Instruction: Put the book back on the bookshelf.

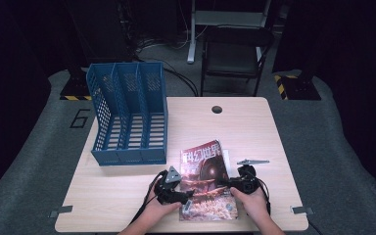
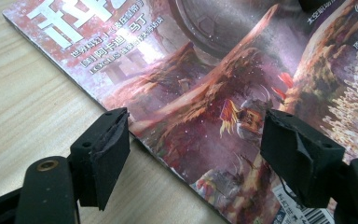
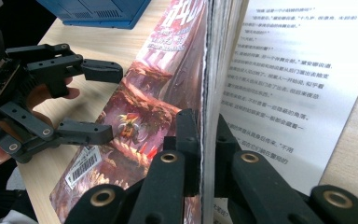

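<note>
1. The right gripper [image 3: 204,154] has its jaws clamped on the front pages and cover of the magazine [image 3: 168,88], lifting that edge so a printed page [image 3: 284,79] shows at the right of the right gripper view.
2. The left gripper [image 2: 196,149] has its jaws apart, one on each side of the magazine's bound edge and not pressing on it; in the left gripper view the cover runs from upper left to lower right.
3. In the high view the magazine lies in the lower centre of the frame on the wooden table [image 1: 117,196], between the two grippers.
4. A blue file rack [image 1: 129,115] stands at the upper left of the table, apart from the magazine.
</note>
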`<state>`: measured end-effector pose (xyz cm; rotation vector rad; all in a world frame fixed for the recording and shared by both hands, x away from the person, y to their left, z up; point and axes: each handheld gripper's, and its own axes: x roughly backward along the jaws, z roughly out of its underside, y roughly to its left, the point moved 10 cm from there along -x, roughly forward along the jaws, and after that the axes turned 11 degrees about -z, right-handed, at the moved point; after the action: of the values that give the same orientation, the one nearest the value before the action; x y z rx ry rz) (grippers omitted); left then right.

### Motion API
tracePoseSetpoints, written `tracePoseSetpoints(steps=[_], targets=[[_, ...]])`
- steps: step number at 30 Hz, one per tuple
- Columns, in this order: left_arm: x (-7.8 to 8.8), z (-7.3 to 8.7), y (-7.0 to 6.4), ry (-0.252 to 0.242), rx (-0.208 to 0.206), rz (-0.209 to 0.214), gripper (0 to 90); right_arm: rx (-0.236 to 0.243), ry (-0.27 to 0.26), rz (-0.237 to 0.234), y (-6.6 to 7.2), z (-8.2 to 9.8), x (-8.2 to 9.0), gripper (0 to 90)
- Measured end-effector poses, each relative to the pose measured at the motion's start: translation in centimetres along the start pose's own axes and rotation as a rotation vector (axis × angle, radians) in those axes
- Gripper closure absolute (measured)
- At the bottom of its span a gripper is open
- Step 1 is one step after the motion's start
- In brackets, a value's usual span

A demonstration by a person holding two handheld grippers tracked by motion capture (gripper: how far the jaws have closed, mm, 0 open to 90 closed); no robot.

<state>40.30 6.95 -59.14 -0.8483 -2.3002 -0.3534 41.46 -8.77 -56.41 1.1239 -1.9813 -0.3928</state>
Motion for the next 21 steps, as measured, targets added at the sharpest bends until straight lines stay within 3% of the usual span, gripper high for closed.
tracePoseSetpoints(steps=[6, 7, 11, 15, 18, 21], targets=[[0.1, 0.0, 0.2, 0.004, 0.017, -0.006, 25.0, 0.010, -0.008, 0.000, 0.3, -0.2, 0.1, 86.7], [0.2, 0.1, 0.3, 0.014, 0.005, -0.001, 25.1, 0.005, -0.010, -0.001, 0.4, -0.2, 0.1, 86.7], [0.1, 0.0, 0.4, 0.007, 0.026, -0.006, 25.3, 0.037, -0.023, -0.006, 0.6, -0.5, 0.1, 86.7], [0.0, -0.2, 0.5, 0.008, 0.056, 0.006, 24.3, 0.052, -0.033, -0.006, 1.0, -0.6, 0.3, 86.7], [-0.3, -0.5, 0.8, 0.006, 0.089, -0.003, 16.6, 0.068, -0.057, -0.006, 1.5, -0.6, 0.7, 86.7], [-0.5, -0.7, 0.8, 0.008, 0.123, 0.030, 13.9, 0.107, -0.083, 0.000, 2.4, -0.8, 1.1, 86.8]])
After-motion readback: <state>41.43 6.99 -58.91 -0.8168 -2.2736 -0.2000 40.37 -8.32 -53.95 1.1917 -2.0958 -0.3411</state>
